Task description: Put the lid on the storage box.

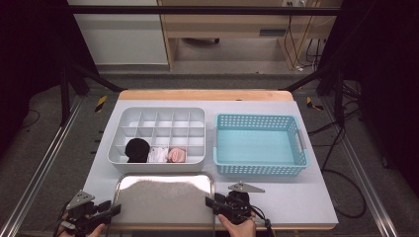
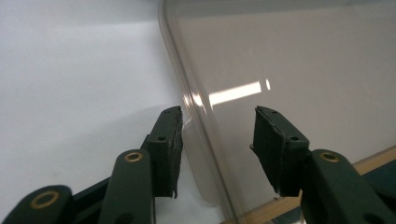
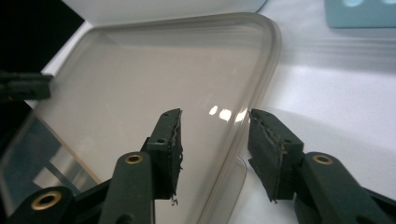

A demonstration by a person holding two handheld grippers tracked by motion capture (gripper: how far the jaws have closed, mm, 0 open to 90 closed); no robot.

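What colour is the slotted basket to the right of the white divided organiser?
The basket is light turquoise blue, clearest in the high view.

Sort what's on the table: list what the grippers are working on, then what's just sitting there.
In hand: clear lid, its edges between the open jaws of left gripper and right gripper.

Idle: white divided organiser with rolled socks, empty blue basket.

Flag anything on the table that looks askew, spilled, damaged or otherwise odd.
Nothing is spilled or broken. One oddity: the clear lid lies off the white divider box and juts past the table's near edge. Both the left gripper and right gripper straddle its rim, jaws open.
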